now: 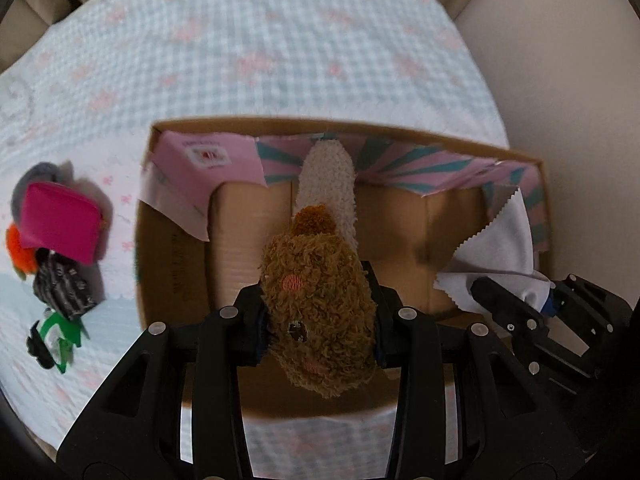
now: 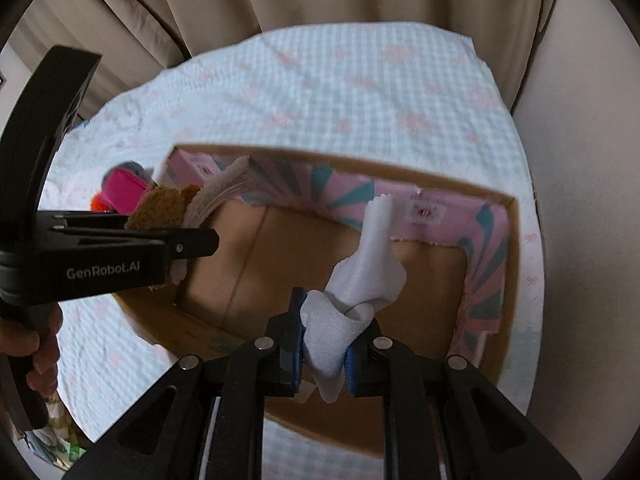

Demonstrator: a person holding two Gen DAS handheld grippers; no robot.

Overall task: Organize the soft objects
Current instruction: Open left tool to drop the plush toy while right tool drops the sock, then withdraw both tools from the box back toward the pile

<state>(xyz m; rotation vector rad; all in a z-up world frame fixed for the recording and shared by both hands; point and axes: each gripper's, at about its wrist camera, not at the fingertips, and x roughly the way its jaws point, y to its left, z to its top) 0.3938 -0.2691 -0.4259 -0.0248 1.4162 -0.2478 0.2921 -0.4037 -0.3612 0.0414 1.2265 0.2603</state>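
Clutter of small soft items lies left on the gingham-covered counter. Left gripper fingers clamp a brown plush toy, right gripper fingers pinch a white cloth, both hanging lengthwise above the open cardboard box.

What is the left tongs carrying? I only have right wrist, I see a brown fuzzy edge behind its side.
Observer: A brown plush toy, clamped between the left tongs over the cardboard box, with a cream fuzzy part hanging past it.
Operator: Is anything still outside the box? I only see something pink past the far left corner.
Observer: Yes, a pile on the cloth left of the box: pink pouch, orange item, black patterned piece, green-and-black item.
Operator: Is the right tongs visible from the left view?
Observer: Yes, at lower right, with the white cloth draped at the box's right end.
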